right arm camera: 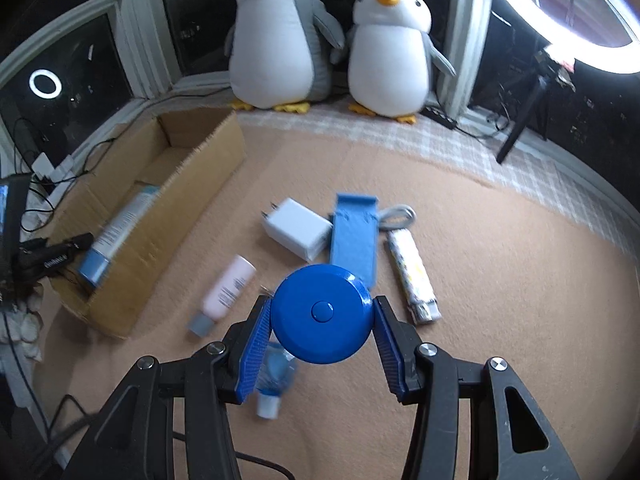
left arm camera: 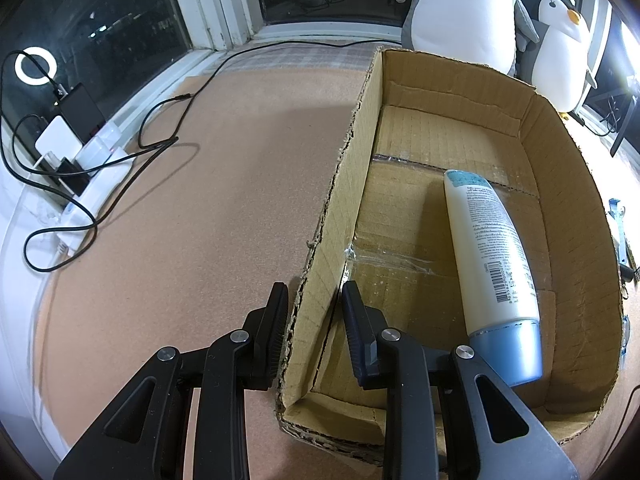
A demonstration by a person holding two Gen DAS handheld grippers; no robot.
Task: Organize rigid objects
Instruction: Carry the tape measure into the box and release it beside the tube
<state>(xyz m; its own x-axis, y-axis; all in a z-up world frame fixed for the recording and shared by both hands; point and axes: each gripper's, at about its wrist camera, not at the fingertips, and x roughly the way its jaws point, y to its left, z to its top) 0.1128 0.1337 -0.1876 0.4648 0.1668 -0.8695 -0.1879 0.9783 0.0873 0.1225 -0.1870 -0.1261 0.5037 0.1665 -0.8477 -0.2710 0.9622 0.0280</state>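
Note:
My left gripper [left arm camera: 316, 300] is shut on the near left wall of an open cardboard box [left arm camera: 352, 184], one finger outside and one inside. A white bottle with a blue cap [left arm camera: 488, 248] lies inside the box. My right gripper [right arm camera: 320, 316] is shut on a round blue tape measure [right arm camera: 320, 314] and holds it above the tan mat. On the mat lie a pink bottle [right arm camera: 226, 290], a white charger [right arm camera: 298, 228], a blue plastic holder [right arm camera: 354, 240], a patterned white tube [right arm camera: 412, 276] and a small clear bottle [right arm camera: 276, 376] under the gripper. The box [right arm camera: 160, 216] also shows at the left of the right wrist view.
Two plush penguins [right arm camera: 280, 36] sit at the back by the window. A power strip with chargers and black cables [left arm camera: 80, 152] lies left of the box. A ring light on a tripod [right arm camera: 552, 40] stands at the back right.

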